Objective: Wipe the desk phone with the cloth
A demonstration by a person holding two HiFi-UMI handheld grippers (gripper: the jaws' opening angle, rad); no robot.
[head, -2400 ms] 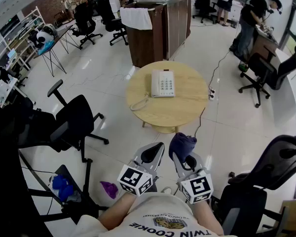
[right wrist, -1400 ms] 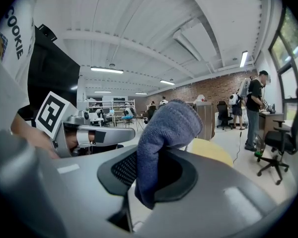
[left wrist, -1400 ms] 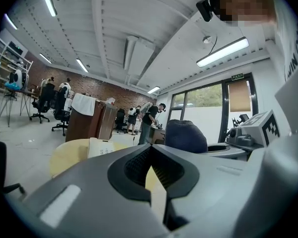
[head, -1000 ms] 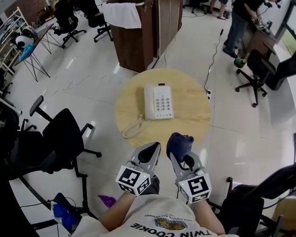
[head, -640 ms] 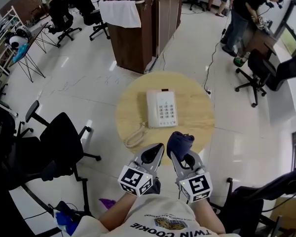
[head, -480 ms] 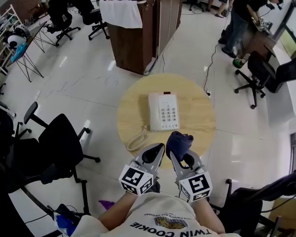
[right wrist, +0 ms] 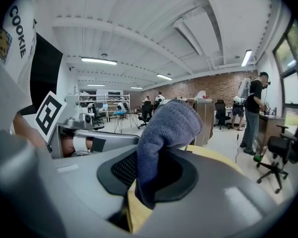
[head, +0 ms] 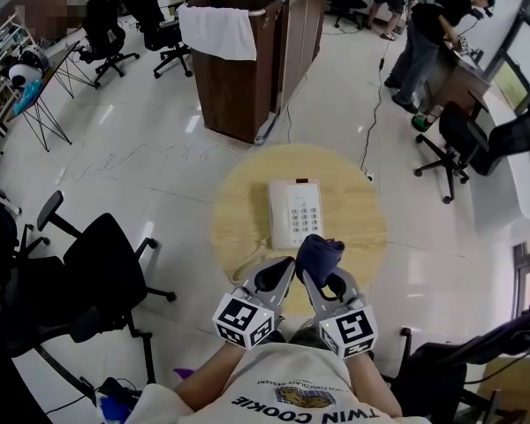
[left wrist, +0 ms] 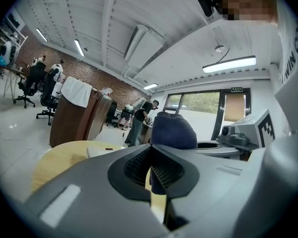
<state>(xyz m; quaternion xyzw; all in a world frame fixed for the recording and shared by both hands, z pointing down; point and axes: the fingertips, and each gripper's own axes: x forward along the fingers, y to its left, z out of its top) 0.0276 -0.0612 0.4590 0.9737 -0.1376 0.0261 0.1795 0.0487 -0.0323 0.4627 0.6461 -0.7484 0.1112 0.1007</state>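
Observation:
A white desk phone [head: 296, 213] lies on a round wooden table [head: 238, 210], its coiled cord [head: 249, 266] trailing toward the near edge. My right gripper [head: 322, 274] is shut on a dark blue cloth [head: 318, 254], which bunches up above its jaws [right wrist: 169, 128]. It hovers over the table's near edge, just short of the phone. My left gripper [head: 272, 277] is beside it, shut with nothing between its jaws [left wrist: 150, 167]. In the left gripper view the cloth [left wrist: 173, 130] rises to the right, and the phone [left wrist: 107, 150] shows low on the tabletop.
A black office chair [head: 106, 268] stands left of the table. A brown cabinet [head: 247, 51] with a white towel [head: 216, 29] over it stands beyond. A cable [head: 371, 113] runs across the floor at the table's right. People and chairs [head: 442, 140] are at the far right.
The table and phone have drawn closer beneath me as I walked up. Both grippers now reach over the table's near edge, still held side by side.

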